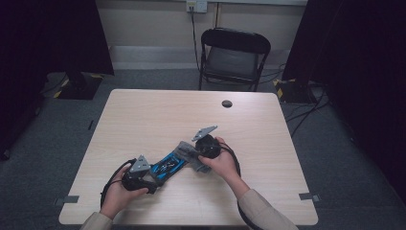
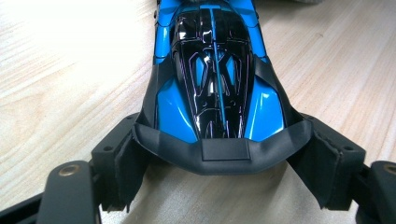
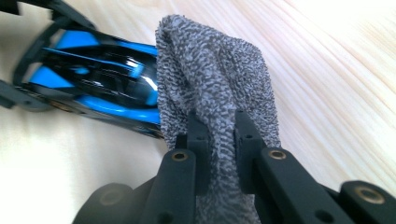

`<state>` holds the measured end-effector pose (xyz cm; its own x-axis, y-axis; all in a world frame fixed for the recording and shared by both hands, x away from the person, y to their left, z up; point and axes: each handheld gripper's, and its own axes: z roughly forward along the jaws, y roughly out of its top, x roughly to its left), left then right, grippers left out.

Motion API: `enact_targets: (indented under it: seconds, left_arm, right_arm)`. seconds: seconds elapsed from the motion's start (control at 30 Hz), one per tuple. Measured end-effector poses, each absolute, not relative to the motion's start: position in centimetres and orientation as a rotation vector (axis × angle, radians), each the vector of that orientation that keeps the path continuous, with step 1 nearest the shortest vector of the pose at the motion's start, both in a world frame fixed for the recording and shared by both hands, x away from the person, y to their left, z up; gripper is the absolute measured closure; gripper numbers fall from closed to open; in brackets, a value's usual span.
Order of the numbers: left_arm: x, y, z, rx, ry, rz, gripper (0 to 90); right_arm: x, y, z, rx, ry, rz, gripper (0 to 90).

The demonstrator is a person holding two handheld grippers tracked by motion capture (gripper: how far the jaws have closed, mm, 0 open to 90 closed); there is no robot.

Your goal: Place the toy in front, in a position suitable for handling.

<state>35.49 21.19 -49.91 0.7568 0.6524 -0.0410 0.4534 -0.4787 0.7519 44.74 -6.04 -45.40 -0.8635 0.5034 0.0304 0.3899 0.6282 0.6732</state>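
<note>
The left gripper is clamping the near end of 1 blue toy car, lying near the table's near edge, between the 2 grippers. The right gripper is pinching 1 grey cloth tightly and pressing it onto the car's far end. A hard wipe is likely risking the glossy shell slipping from the pads, or the cloth snagging on the bodywork.
</note>
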Motion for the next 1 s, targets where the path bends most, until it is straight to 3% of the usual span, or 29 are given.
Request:
enact_targets:
  seconds: [0.23,0.37,0.5,1.0]
  left_arm:
    - [35.5,21.2,-49.9,2.161,0.824,0.323,23.7]
    - [35.5,21.2,-49.9,2.163,0.823,0.327,23.8]
    - [35.5,21.2,-49.9,2.163,0.822,0.326,23.8]
    - [35.4,21.1,-49.9,2.165,0.821,0.333,23.8]
  right_arm:
    - [43.4,-5.3,-43.8,0.678,2.670,1.163,81.0]
    - [41.5,-2.4,-42.7,0.539,2.710,1.213,81.0]
    - [40.7,0.6,-44.0,0.460,2.758,1.144,81.0]
    - [44.8,-4.2,-45.4,0.785,2.649,1.113,81.0]
